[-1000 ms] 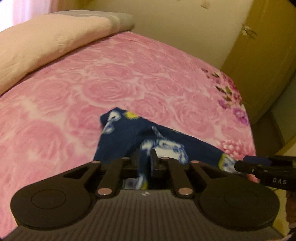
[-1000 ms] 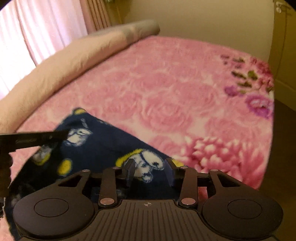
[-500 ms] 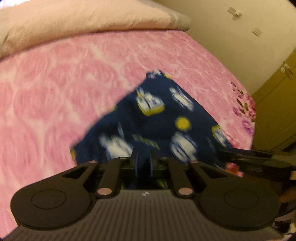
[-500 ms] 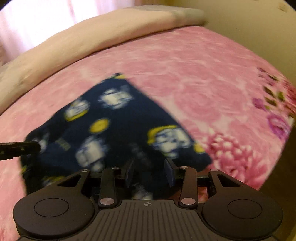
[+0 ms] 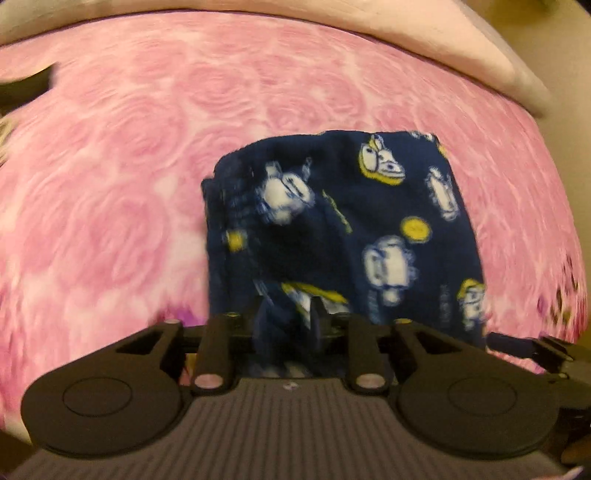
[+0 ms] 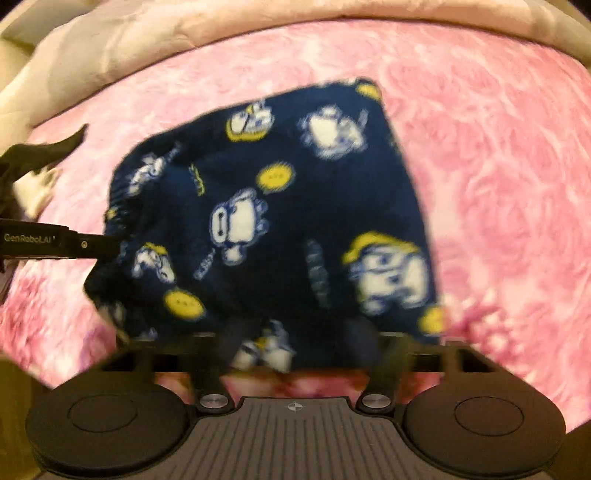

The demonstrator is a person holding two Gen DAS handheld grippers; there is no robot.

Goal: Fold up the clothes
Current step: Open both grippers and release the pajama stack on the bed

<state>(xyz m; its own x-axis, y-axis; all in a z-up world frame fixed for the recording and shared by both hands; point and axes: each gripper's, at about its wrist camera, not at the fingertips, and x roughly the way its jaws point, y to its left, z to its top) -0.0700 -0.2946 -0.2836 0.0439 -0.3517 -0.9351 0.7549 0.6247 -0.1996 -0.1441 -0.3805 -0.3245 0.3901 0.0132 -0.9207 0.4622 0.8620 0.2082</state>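
Observation:
A navy fleece garment (image 5: 343, 229) printed with white cartoon figures and yellow dots lies folded in a rough rectangle on the pink rose blanket (image 5: 110, 184). My left gripper (image 5: 290, 317) hangs over its near edge. Its jaws are opening, and a fold of the cloth still sits loosely between them. In the right wrist view the same garment (image 6: 277, 206) fills the middle. My right gripper (image 6: 299, 343) is at its near edge, blurred. Its jaws are opening wide, with a bit of cloth lying between them. The left gripper's finger (image 6: 92, 245) reaches the garment's left corner.
A pale rolled duvet (image 5: 443, 44) runs along the far side of the bed, also in the right wrist view (image 6: 184, 33). A dark blurred shape (image 6: 40, 151) sits at the left edge. The right gripper's finger (image 5: 517, 341) shows at the garment's right corner.
Both grippers swung round and tipped down toward the bed. The garment, hanging stretched between them before, now lies flat in a rectangle. Both pairs of jaws have widened, the right far more.

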